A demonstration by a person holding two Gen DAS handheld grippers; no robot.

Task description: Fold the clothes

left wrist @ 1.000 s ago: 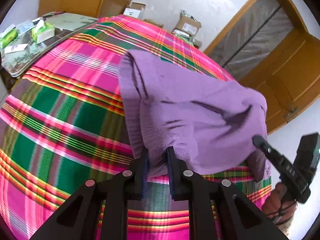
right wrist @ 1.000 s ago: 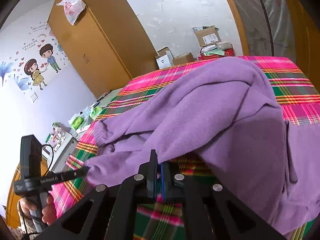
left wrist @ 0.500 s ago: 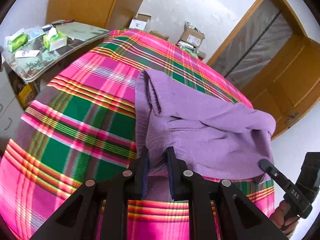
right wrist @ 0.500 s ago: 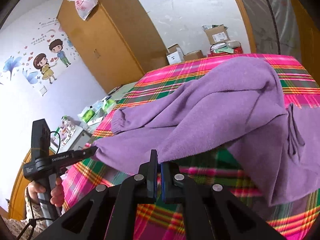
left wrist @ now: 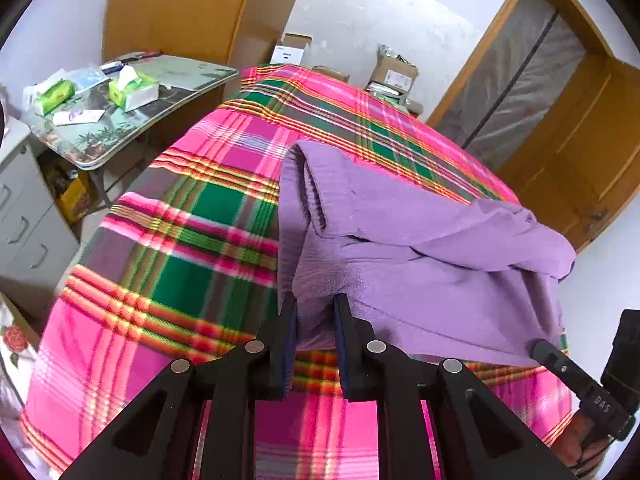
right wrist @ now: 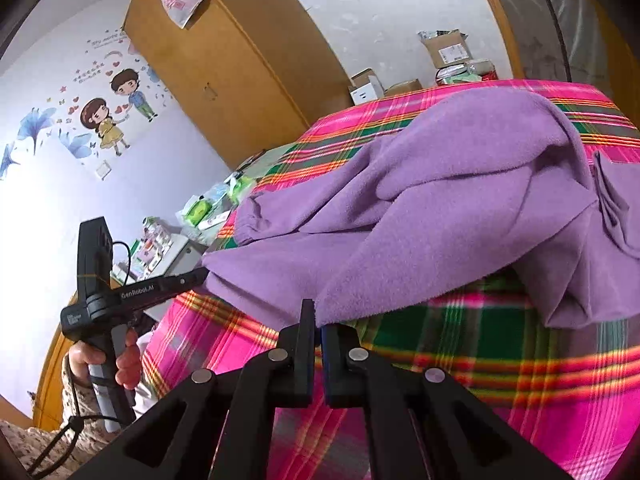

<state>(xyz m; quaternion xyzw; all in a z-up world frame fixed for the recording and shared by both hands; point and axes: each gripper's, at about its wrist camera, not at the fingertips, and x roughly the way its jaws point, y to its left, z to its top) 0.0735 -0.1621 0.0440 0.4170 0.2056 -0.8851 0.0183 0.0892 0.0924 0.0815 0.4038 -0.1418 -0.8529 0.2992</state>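
We hold a purple sweater (left wrist: 420,256) above a bed covered with a pink and green plaid blanket (left wrist: 192,248). Our left gripper (left wrist: 315,312) pinches one corner of the sweater's edge between its two fingers, and our right gripper (right wrist: 317,326) is pressed tight on another corner, with the fabric bunched just above its tips. The near edge stretches between the two grippers, lifted off the blanket, while the rest of the sweater lies in loose folds on the bed, one cuffed sleeve (right wrist: 260,216) resting across it. A side table (left wrist: 120,100) with tissue packs stands beside the bed.
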